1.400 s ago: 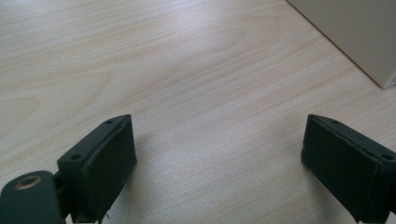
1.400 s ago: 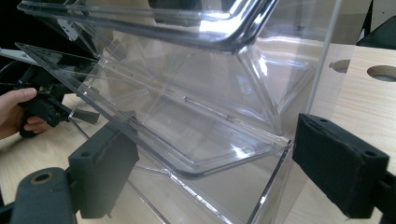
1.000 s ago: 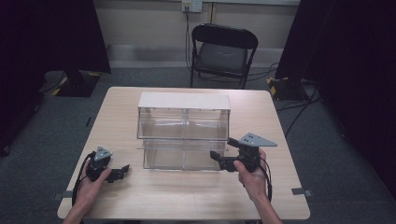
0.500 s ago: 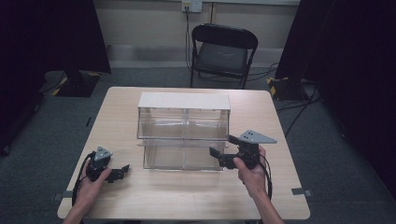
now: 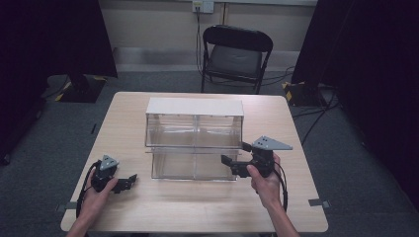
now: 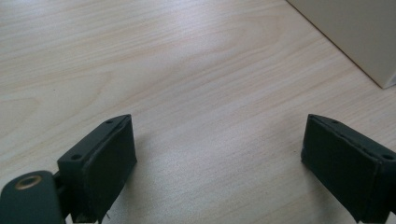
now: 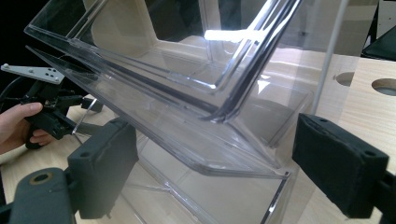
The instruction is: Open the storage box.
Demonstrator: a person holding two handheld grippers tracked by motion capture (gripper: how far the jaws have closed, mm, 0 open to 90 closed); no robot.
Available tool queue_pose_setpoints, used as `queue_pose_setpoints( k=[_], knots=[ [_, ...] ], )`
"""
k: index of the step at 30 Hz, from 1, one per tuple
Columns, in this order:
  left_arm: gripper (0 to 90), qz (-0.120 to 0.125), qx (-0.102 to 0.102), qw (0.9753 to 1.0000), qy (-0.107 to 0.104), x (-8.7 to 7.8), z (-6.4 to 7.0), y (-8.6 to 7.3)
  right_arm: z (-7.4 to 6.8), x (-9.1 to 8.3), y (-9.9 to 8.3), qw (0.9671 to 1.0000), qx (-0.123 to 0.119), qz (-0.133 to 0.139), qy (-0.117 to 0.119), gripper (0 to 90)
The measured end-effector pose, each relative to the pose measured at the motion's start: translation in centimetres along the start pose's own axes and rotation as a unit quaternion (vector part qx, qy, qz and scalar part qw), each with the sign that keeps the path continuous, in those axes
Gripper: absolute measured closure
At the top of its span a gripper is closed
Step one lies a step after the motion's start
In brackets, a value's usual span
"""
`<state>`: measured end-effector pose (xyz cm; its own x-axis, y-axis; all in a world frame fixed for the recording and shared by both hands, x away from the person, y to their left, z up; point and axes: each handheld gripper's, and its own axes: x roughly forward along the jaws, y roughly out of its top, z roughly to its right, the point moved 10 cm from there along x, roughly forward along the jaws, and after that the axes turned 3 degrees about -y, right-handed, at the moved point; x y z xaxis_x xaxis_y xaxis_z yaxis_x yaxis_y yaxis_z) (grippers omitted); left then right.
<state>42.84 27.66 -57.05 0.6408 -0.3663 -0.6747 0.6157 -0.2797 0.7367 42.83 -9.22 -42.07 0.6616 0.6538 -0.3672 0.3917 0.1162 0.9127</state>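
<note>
Clear plastic drawer unit [image 5: 194, 138] stands mid-table [image 5: 197, 207], two tiers, white top. Each tier is split into left and right bins; all look empty through the walls, though glare hides some corners. The right gripper view shows the upper bin [image 7: 187, 70] tilted forward over the lower bin [image 7: 224, 196], nothing lying in either.

Right gripper [image 5: 236, 159] is held at the unit's front right corner, at the height of the lower tier, jaws spread wide. In its own view the jaws stand on either side of the lower bin's front lip, not touching it. Right hand [image 5: 264, 180] grips the handle from behind.

Left gripper [image 5: 127, 181] sits low on the table near the front left, well apart from the unit, jaws spread with bare wood between them. Left hand [image 5: 96, 195] around its handle. In the left gripper view a pale corner of the unit [image 6: 355, 37] shows at upper right.

Against a second ago: right gripper has edged closer to the unit's front and dropped slightly. Left gripper and the unit itself unchanged.
</note>
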Motion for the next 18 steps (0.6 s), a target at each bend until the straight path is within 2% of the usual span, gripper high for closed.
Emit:
queue_pose_setpoints(
  k=[18],
  knots=[
    [9.4,0.0,0.0,1.0,0.0,0.01,0.0,0.0,0.02,0.03,0.02,1.0,0.002,0.0,0.003,13.8]
  ],
)
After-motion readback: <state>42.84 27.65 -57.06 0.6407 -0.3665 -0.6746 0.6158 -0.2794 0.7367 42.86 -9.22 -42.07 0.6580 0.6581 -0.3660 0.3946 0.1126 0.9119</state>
